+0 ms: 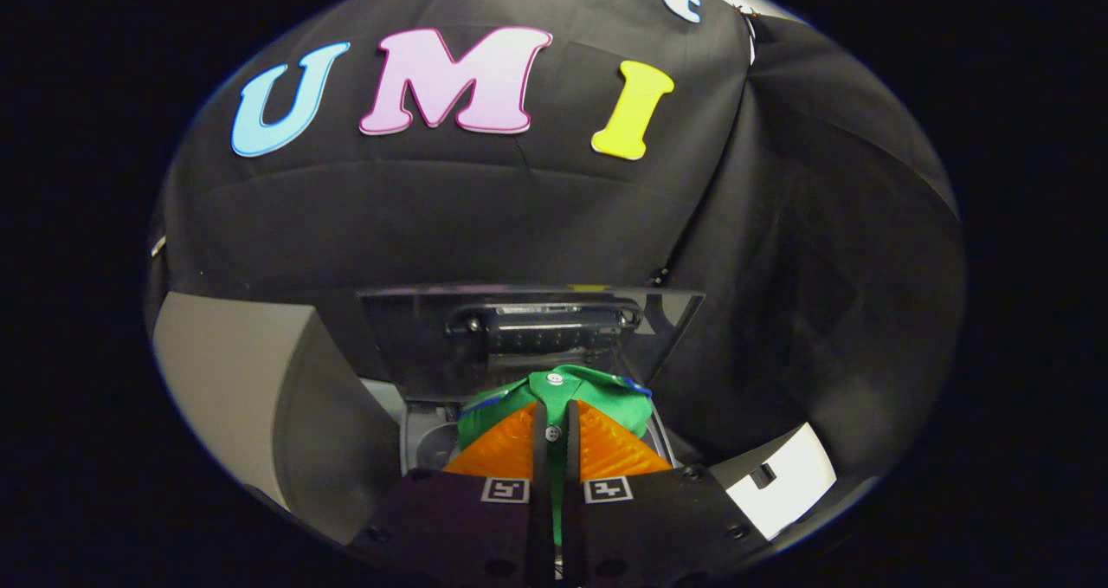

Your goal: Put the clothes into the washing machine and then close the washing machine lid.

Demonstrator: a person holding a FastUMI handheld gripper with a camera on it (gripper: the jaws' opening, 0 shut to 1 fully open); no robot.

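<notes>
Green shirt (554, 397) is pinched between the closed hand-held gripper (554, 428) fingers, above the open washing machine (433, 436).

Single view — fisheye camera riding on the tongs (554, 428), looking forward along the two orange fingers (498, 449). Green shirt (554, 389) sits pinched between them, very near the lens. Just beyond the fingertips stands the washing machine's raised lid (407, 345), its opening (424, 436) below and left of the fingers — close range. Booth wall (450, 216) fills the far field behind the lid. Camera faces roughly level, tipped slightly downward.
</notes>
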